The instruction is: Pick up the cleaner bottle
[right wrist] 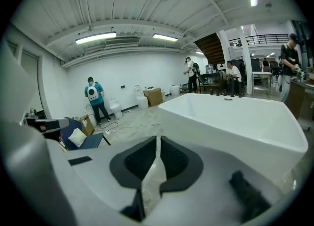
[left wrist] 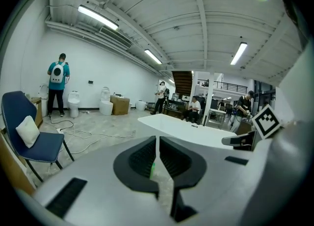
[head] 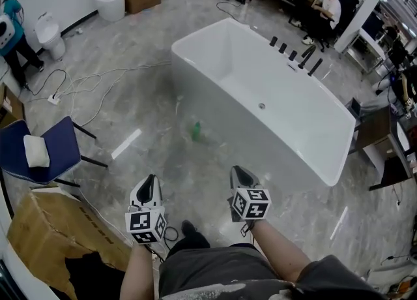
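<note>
Green bottle [head: 195,130] stands on the floor [head: 140,106] beside a white tub [head: 218,34], well ahead of the left gripper [head: 152,179] and right gripper [head: 237,171]; both have jaws pressed together, empty.

bathtub [head: 273,77] white | blue chair [head: 64,154] (cushion [head: 36,150] on seat) | toilets [head: 111,4] beyond

Right gripper [right wrist: 157,141] jaws together, empty; white bathtub [right wrist: 235,119] ahead right; blue chair [right wrist: 83,140] left, seemingly cushioned.
</note>
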Demonstrator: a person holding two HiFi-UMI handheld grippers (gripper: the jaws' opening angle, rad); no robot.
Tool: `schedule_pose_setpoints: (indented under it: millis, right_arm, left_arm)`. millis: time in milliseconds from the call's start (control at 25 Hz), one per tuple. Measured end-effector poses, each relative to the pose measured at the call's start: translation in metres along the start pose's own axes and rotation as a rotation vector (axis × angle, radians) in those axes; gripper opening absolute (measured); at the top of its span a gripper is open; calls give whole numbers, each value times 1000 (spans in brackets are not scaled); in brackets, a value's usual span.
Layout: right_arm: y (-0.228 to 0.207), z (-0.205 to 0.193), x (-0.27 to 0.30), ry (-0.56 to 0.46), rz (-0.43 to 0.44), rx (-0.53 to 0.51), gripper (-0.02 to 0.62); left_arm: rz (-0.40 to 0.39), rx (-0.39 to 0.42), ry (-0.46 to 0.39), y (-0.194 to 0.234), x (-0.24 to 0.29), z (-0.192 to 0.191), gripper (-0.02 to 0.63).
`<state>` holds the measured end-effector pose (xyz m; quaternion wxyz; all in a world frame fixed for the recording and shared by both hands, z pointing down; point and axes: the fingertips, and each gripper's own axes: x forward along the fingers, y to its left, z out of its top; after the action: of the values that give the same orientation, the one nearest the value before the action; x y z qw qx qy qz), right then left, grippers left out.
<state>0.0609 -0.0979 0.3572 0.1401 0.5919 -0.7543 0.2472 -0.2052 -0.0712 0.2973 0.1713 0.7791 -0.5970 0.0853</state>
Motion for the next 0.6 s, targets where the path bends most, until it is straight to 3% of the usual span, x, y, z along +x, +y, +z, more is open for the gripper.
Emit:
schedule_pose_setpoints:
  millis: [400, 600]
  right_arm:
    - [-7, 11, 40, 1, -91, 5, 31]
    - [-10, 4, 68, 26, -90, 0, 31]
  left_arm:
    - [-40, -31, 14, 43, 49, 5, 32]
    - [-46, -29, 23, 52, 70, 3, 31]
